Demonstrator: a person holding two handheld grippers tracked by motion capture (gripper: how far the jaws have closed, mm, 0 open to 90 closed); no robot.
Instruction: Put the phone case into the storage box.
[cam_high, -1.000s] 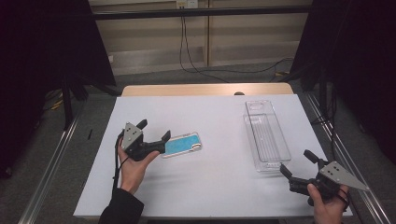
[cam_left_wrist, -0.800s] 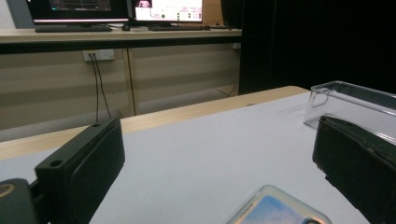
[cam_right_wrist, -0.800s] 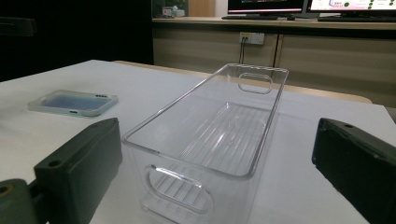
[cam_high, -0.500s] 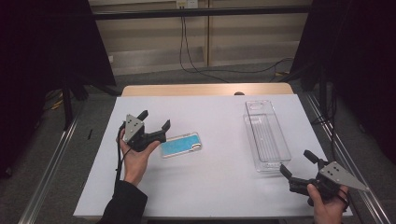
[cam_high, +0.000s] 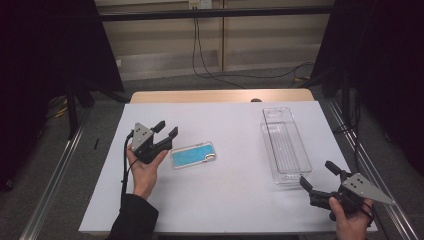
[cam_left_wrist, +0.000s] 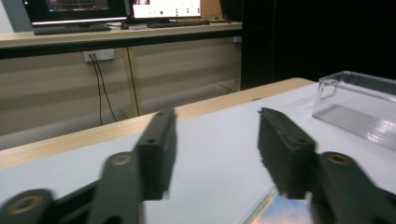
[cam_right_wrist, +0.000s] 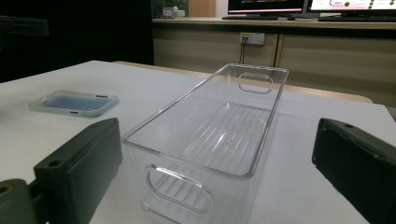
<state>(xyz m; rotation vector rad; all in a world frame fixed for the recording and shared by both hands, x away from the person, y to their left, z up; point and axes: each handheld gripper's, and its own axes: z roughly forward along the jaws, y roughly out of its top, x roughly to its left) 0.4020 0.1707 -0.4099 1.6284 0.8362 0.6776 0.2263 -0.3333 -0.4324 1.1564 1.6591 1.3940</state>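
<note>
A clear phone case with a blue inside (cam_high: 193, 154) lies flat on the white table (cam_high: 230, 205), left of centre. My left gripper (cam_high: 167, 127) is held in a hand just left of the case, raised off the table. Its jaws have just been closing; a gap remains with nothing between them (cam_left_wrist: 217, 135), and the case's edge (cam_left_wrist: 280, 210) lies below the right jaw. My right gripper (cam_high: 316, 174) rests open near the front right corner, pointing at the near end of an empty clear plastic bin (cam_high: 285, 145) (cam_right_wrist: 219, 135). The case (cam_right_wrist: 74, 103) lies far left of it.
The bin (cam_left_wrist: 359, 102) stands lengthwise on the right side of the table. A wooden strip (cam_high: 220, 96) runs along the far edge. Metal rails (cam_high: 55, 170) flank the table on both sides. Cables hang down the back wall.
The left gripper has drawn back a little from the phone case toward the far side, and its jaws have narrowed. The right gripper, case and bin have not moved.
</note>
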